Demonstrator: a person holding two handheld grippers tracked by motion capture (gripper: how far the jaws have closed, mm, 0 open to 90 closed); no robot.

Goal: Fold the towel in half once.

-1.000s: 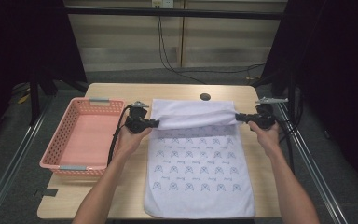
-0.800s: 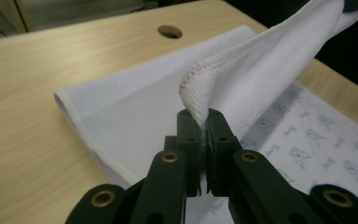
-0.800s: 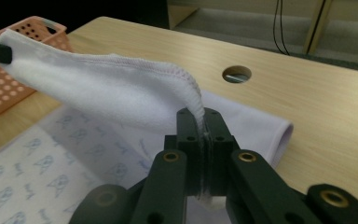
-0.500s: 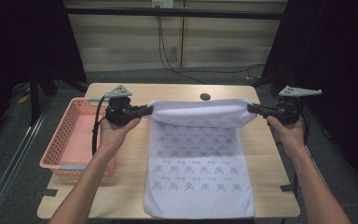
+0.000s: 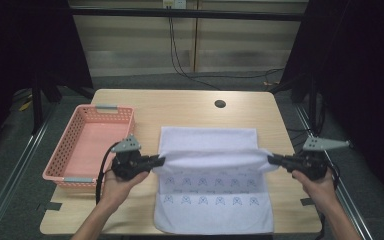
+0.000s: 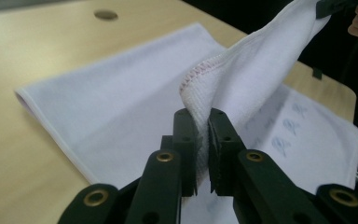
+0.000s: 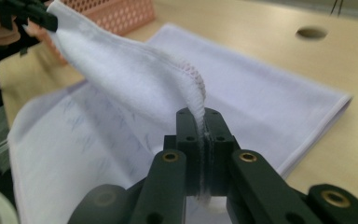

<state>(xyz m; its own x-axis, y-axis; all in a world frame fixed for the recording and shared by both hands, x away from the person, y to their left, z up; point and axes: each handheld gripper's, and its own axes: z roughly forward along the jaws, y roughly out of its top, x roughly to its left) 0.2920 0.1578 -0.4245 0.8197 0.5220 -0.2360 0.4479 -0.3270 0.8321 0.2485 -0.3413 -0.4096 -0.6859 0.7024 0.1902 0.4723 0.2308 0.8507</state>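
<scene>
I have the towel (image 5: 210, 200) flat on the desk (image 5: 180, 107), its far edge lifted. My left gripper (image 5: 161, 160) and right gripper (image 5: 271, 158) each pinch 1 corner. I should carry both evenly toward me, keeping the edge taut and square.

Black two-jaw tongs, one in each bare-armed hand

The left tongs (image 5: 155, 161) and right tongs (image 5: 275, 159) are matt black, each topped by a grey three-cornered plate and trailing a black cable; up close, brass-coloured rivets dot the linkage arms and the inner pads (image 6: 216, 154) are ribbed.
</scene>
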